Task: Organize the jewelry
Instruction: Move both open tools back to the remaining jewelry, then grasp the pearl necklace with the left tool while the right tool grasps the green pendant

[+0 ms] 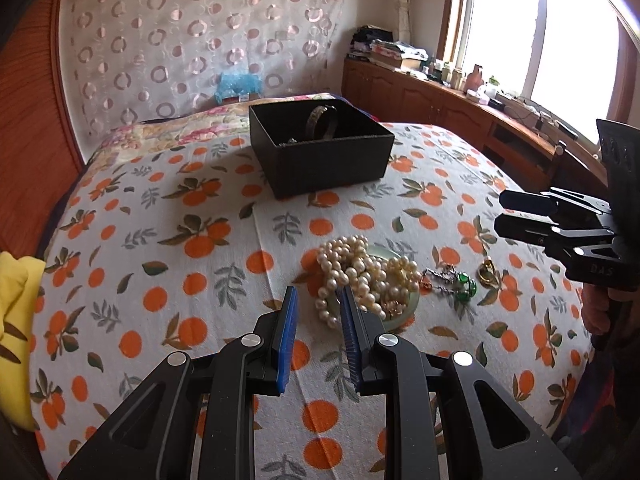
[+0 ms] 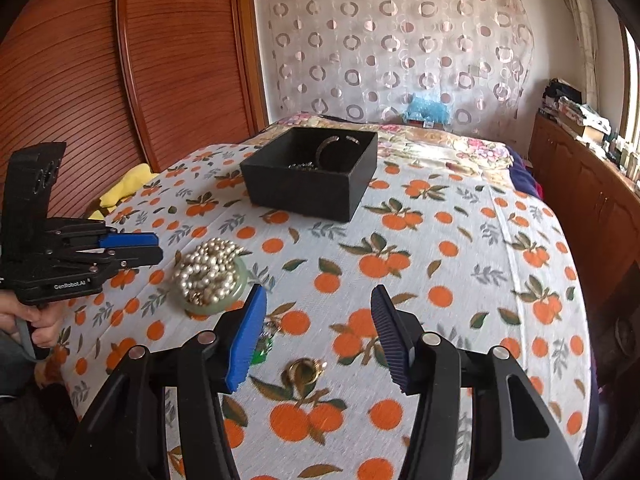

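A black open box (image 1: pixel 320 148) (image 2: pixel 312 176) holding a bangle (image 1: pixel 320 122) (image 2: pixel 332 148) stands on the orange-print bedspread. A pile of pearl strands (image 1: pixel 360 276) (image 2: pixel 208 270) lies on a pale green dish (image 1: pixel 412 300) (image 2: pixel 240 286). A green-stone piece (image 1: pixel 460 282) (image 2: pixel 262 350) and a gold ring (image 1: pixel 490 272) (image 2: pixel 304 370) lie beside it. My left gripper (image 1: pixel 318 294) is open and empty, just short of the pearls. My right gripper (image 2: pixel 318 296) is open and empty, above the gold ring; it also shows in the left wrist view (image 1: pixel 500 212).
A yellow cloth (image 1: pixel 16 320) (image 2: pixel 124 188) lies at the bed's left edge. A wooden cabinet (image 1: pixel 460 116) with clutter runs under the window on the right. A wooden wardrobe (image 2: pixel 120 80) stands left. A patterned curtain (image 2: pixel 400 48) hangs behind.
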A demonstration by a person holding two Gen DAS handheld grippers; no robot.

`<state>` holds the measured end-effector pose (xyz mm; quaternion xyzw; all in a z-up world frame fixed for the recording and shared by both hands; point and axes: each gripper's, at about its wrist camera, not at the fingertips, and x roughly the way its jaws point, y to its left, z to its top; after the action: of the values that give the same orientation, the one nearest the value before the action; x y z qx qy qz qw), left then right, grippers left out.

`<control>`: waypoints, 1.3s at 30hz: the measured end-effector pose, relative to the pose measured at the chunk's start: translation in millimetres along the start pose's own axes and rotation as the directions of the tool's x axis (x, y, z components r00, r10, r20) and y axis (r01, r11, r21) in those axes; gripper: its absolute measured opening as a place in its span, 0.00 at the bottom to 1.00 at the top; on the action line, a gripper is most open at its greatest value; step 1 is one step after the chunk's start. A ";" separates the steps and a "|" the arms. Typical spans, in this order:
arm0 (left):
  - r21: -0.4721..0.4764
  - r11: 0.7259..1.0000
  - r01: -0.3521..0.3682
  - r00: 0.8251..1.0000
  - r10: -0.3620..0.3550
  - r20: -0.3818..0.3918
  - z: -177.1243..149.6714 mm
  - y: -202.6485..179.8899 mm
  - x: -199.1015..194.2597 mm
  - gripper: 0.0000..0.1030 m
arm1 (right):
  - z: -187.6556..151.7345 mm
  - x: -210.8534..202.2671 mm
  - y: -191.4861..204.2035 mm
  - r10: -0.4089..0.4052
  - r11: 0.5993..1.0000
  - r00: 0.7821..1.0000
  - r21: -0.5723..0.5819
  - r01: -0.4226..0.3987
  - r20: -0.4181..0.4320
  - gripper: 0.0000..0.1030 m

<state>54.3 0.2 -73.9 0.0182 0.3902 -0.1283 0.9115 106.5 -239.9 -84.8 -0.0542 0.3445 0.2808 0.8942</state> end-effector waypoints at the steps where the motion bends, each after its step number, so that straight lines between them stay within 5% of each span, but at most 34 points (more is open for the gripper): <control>1: 0.002 1.000 0.003 1.000 -0.003 -0.005 -0.8 -0.9 1.4 0.20 | -1.6 0.3 1.1 0.004 1.000 1.000 -0.001 -0.004 -0.003 0.55; 20: 0.013 1.000 -0.026 0.997 0.027 -0.078 7.3 5.2 30.4 0.19 | -14.1 3.4 23.0 0.047 0.998 0.998 -0.040 -0.048 -0.038 0.55; 29: 0.027 1.000 0.014 0.995 -0.011 -0.095 7.7 4.9 37.6 0.17 | -17.7 5.2 26.4 0.049 0.998 0.998 -0.044 -0.051 -0.049 0.55; 30: 0.029 0.999 0.024 0.995 -0.021 -0.093 7.2 4.1 37.5 0.07 | -18.2 4.9 26.5 0.051 0.998 0.997 -0.045 -0.053 -0.051 0.55; 39: 0.015 1.000 -0.016 0.999 0.016 0.051 17.5 -3.5 -7.0 0.06 | -24.2 13.3 33.1 0.071 0.995 0.993 -0.067 -0.078 -0.092 0.49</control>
<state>61.2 -4.0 -56.5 0.0250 0.3658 -0.1244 0.9220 82.5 -213.1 -108.5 -0.0851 0.3757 0.3232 0.8644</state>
